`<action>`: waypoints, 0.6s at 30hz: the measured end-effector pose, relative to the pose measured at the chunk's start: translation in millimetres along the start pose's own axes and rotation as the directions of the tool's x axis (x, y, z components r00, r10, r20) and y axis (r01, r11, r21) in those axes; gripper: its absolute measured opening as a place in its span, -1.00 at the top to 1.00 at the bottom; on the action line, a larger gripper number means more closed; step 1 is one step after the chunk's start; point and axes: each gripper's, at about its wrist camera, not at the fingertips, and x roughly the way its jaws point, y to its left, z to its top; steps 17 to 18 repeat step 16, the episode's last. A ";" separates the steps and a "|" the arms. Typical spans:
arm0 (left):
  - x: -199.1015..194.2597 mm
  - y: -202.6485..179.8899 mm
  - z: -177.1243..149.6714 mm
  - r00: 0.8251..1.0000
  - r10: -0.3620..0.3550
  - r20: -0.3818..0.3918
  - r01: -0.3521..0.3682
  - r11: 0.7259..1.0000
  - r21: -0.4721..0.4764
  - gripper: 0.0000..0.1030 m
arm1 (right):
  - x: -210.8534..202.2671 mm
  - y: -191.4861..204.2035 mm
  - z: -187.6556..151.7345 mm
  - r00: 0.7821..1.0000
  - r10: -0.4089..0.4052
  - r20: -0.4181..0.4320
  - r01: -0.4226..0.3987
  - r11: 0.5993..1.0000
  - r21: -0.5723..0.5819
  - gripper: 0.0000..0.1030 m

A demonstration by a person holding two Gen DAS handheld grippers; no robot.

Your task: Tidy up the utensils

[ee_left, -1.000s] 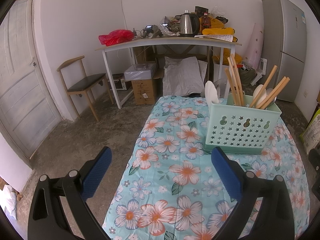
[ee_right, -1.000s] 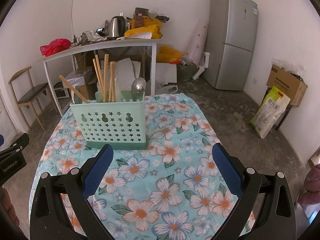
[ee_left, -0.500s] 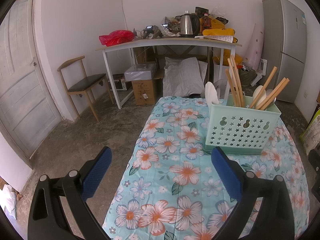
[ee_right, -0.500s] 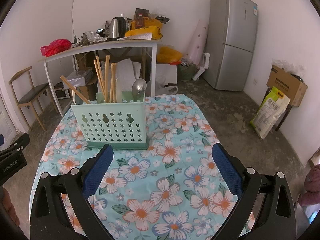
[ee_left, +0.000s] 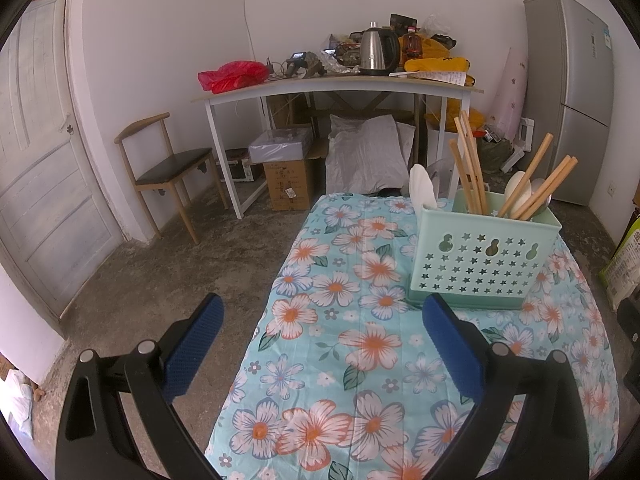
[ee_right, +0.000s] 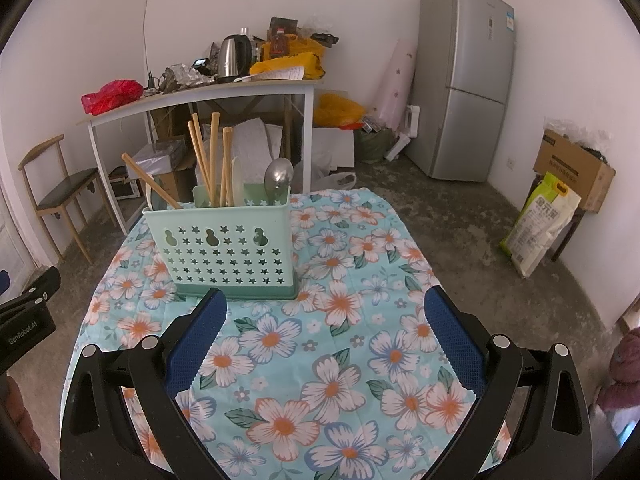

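Both the left gripper (ee_left: 320,314) and right gripper (ee_right: 326,312) hang open and empty before the basket (ee_right: 224,250); a careless reach could topple its chopsticks (ee_right: 208,160).

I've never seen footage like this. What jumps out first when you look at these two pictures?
The mint-green utensil basket stands on the flowered tablecloth, with wooden chopsticks and a metal spoon poking up out of it. Low in each view, two blue-padded fingers frame the scene: the left gripper and the right gripper, both open and holding nothing. Behind stand a grey fridge and a cluttered white desk.
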 end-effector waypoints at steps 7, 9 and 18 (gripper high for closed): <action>0.0 0.4 -0.1 1.000 -0.001 0.001 0.001 1.000 0.000 -0.89 | 0.1 -0.1 0.2 1.000 0.000 0.000 0.000 1.000 0.001 -0.85; 0.3 0.4 -0.1 1.000 -0.001 -0.001 0.001 1.000 0.000 -0.89 | 0.3 -0.6 0.1 1.000 0.000 -0.001 0.000 1.000 0.001 -0.85; -1.2 1.6 2.0 1.000 -0.005 -0.006 0.005 1.000 -0.003 -0.89 | 0.2 0.1 0.0 1.000 0.000 -0.001 0.000 1.000 0.002 -0.85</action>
